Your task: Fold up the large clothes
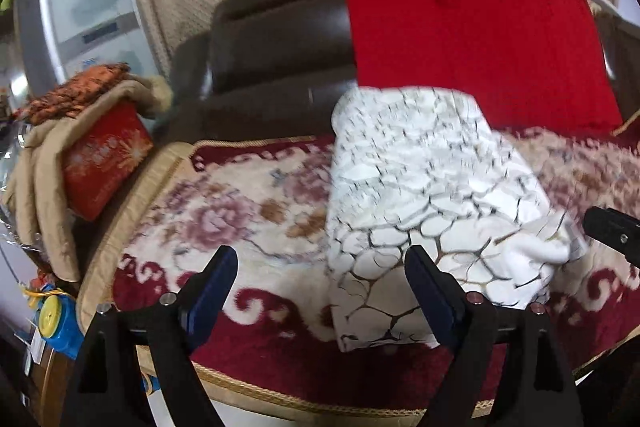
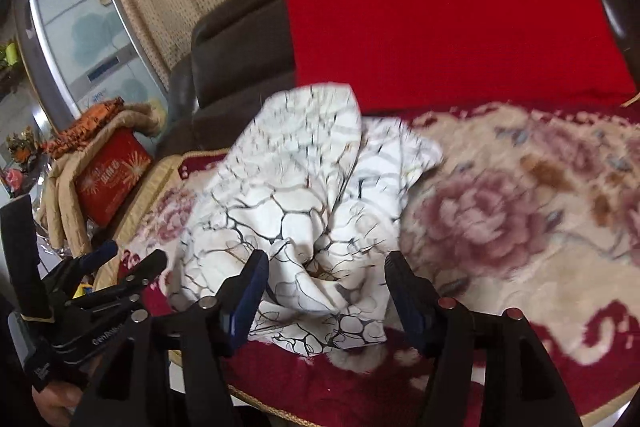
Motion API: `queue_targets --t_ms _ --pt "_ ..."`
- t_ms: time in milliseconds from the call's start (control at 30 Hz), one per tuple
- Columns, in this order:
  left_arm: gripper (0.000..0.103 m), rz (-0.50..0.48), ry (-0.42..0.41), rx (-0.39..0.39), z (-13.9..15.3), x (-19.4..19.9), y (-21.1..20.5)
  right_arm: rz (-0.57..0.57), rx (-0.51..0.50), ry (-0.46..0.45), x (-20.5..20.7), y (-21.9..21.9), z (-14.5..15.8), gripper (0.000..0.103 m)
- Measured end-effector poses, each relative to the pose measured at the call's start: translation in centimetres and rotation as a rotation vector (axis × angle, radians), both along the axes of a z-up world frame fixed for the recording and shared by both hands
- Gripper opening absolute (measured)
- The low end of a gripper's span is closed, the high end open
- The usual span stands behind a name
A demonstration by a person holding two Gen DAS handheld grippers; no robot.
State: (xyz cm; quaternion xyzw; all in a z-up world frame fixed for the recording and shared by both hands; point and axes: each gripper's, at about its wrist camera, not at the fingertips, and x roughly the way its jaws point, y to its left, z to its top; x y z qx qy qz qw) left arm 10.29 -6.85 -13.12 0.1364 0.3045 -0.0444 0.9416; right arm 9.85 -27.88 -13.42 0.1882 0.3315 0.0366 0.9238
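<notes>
White garment with a dark crackle print (image 1: 420, 195) lies bundled near the front edge of the floral red-and-cream sofa cover (image 2: 520, 227). Left gripper (image 1: 320, 291) and right gripper (image 2: 326, 291): jaws released, nothing grasped. Recommend spreading the cloth flat and seizing corners, not bunched folds.

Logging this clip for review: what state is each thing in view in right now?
White patterned garment: partly folded, bunched, lying on the floral blanket, not gripped.
Red cloth: spread flat against the sofa back.
Left claw: open, empty.
Right claw: open, empty, just above the garment.
Red box: closed, beige cloth draped over it.
</notes>
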Motion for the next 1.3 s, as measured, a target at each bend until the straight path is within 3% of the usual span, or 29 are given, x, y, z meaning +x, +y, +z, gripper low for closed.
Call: queue_targets --t_ms 167,600,733,800,1300 --pt "0.091 0.021 -0.084 -0.013 3.5 -2.3 1.1 -0.001 0.017 -0.051 -1.7 -0.3 2.8 0.072" --pt "0.093 0.057 -0.197 -0.013 8.7 -5.6 2.0 0.045 0.025 -0.163 -4.7 1.5 8.3 0.073" --pt "0.103 0.091 -0.25 -0.001 10.0 -6.9 2.1 0.051 0.013 -0.204 -5.8 1.8 9.9 0.074" --pt "0.103 0.097 -0.293 0.009 10.7 -7.7 2.0 0.056 0.014 -0.222 -6.4 2.0 10.7 0.074" --pt "0.103 0.087 -0.337 -0.04 14.3 -10.8 3.0 0.067 -0.041 -0.29 -10.0 4.5 15.3 0.074"
